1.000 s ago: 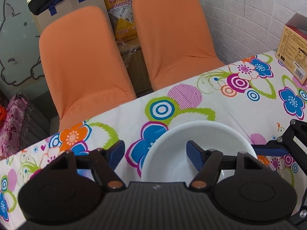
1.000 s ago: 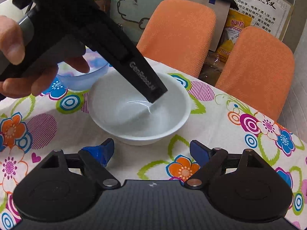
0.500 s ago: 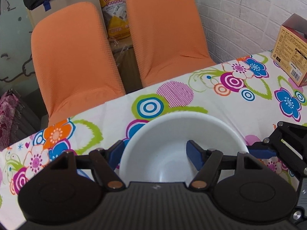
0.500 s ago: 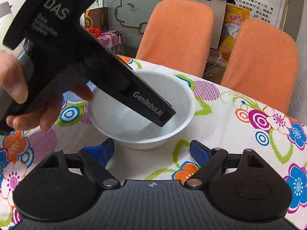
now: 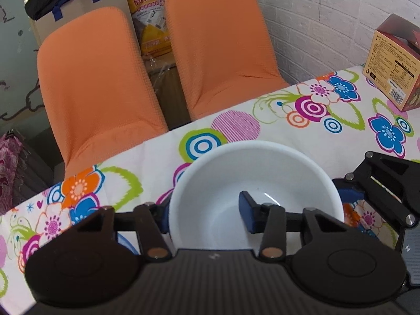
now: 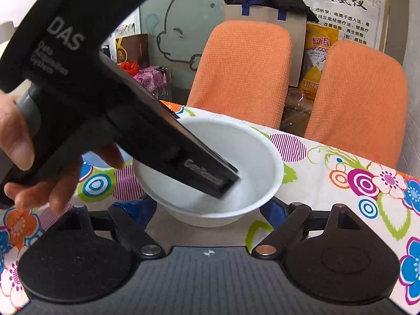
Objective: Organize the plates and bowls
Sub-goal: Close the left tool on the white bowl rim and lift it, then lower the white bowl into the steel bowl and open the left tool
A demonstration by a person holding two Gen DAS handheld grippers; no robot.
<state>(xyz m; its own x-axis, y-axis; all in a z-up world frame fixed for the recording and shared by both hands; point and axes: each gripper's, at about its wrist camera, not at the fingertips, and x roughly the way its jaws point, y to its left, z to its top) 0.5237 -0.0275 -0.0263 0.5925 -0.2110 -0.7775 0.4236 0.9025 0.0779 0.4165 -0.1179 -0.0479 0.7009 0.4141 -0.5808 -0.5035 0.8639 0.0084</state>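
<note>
White bowl (image 5: pixel 262 173): smooth, glossy, ceramic-like or hard plastic; one bright highlight on the inner wall.
Tablecloth (image 5: pixel 262 131): smooth, faintly sheened sheet with a printed flower pattern.
Chair covers (image 5: pixel 99 78): orange cloth, matt, fine waffle-like texture.
Left gripper (image 5: pixel 204 214): matt black plastic body, ribbed housing, blue rubbery pads, metal pivot pins.
Right gripper (image 6: pixel 207 210): same matt black plastic, blue pads.
Box (image 5: pixel 393 60): printed cardboard, slight sheen.
Wall (image 5: pixel 315 21): white, matt, brick-textured.
</note>
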